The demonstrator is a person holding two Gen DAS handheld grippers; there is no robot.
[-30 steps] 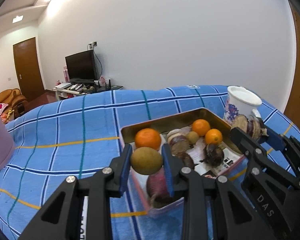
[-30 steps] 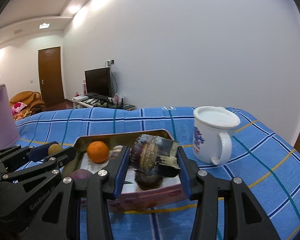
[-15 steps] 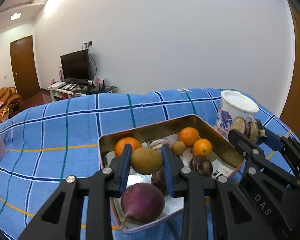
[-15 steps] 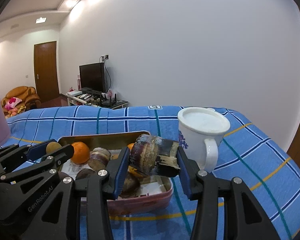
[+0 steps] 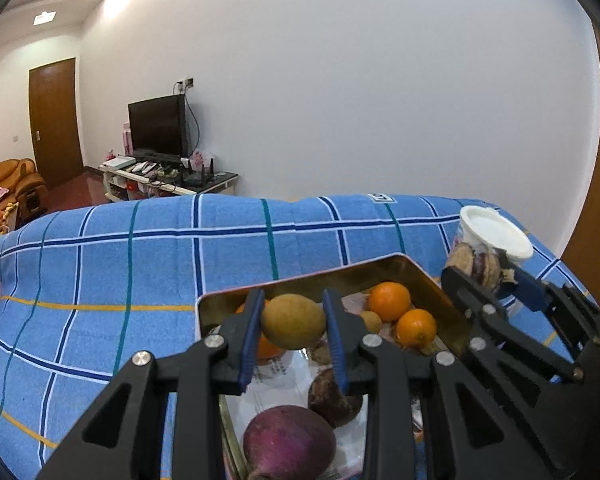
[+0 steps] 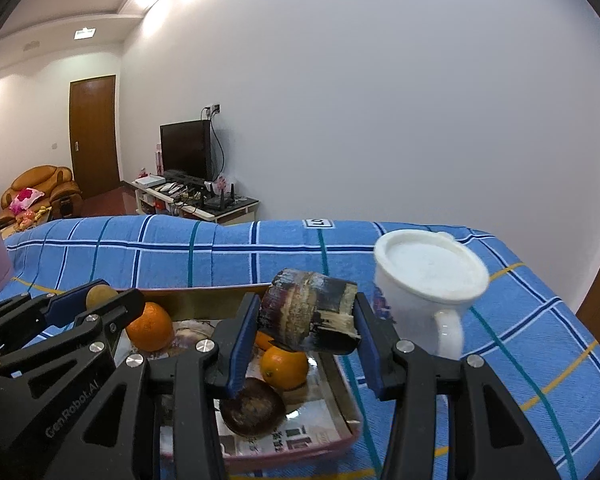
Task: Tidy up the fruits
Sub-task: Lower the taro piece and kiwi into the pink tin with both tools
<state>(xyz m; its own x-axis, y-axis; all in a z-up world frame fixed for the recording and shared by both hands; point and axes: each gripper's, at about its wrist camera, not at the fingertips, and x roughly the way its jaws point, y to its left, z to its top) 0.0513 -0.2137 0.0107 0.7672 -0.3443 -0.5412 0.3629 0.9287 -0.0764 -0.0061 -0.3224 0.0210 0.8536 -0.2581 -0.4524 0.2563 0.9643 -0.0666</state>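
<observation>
— What's in the left tongs point(image 5: 293, 330)?

— I have them clenched on a small yellow-brown fruit point(image 5: 293, 321), nearly as narrow as they go. Both blue pads press its sides, and it sits at the very tips. Its long axis runs across, pad to pad, roughly level.

— And under it?

— The tin point(image 5: 440, 292) lies below and ahead of my left tongs. Past the tips, to the right, two oranges point(image 5: 389, 301) and a smaller brown fruit sit in it. Nearer me, under the fingers, are a purple bulb point(image 5: 290, 442) and a dark round fruit.

— The right tongs point(image 6: 307, 332)?

— Partly open, gripping a dark cane stub point(image 6: 310, 315). It lies sideways between the pads, long axis across the jaws, with the pale frayed cut end against the right pad. It is tilted a little, right end lower.

— Where's that relative to the tin?

— Held above the tin's right half; an orange point(image 6: 284, 366) and a dark fruit sit just below my fingers. The mug point(image 6: 428, 280) stands just right of the tips, on the blue cloth point(image 6: 160, 248). My left tongs show at the left edge, over the tin's other end.
</observation>
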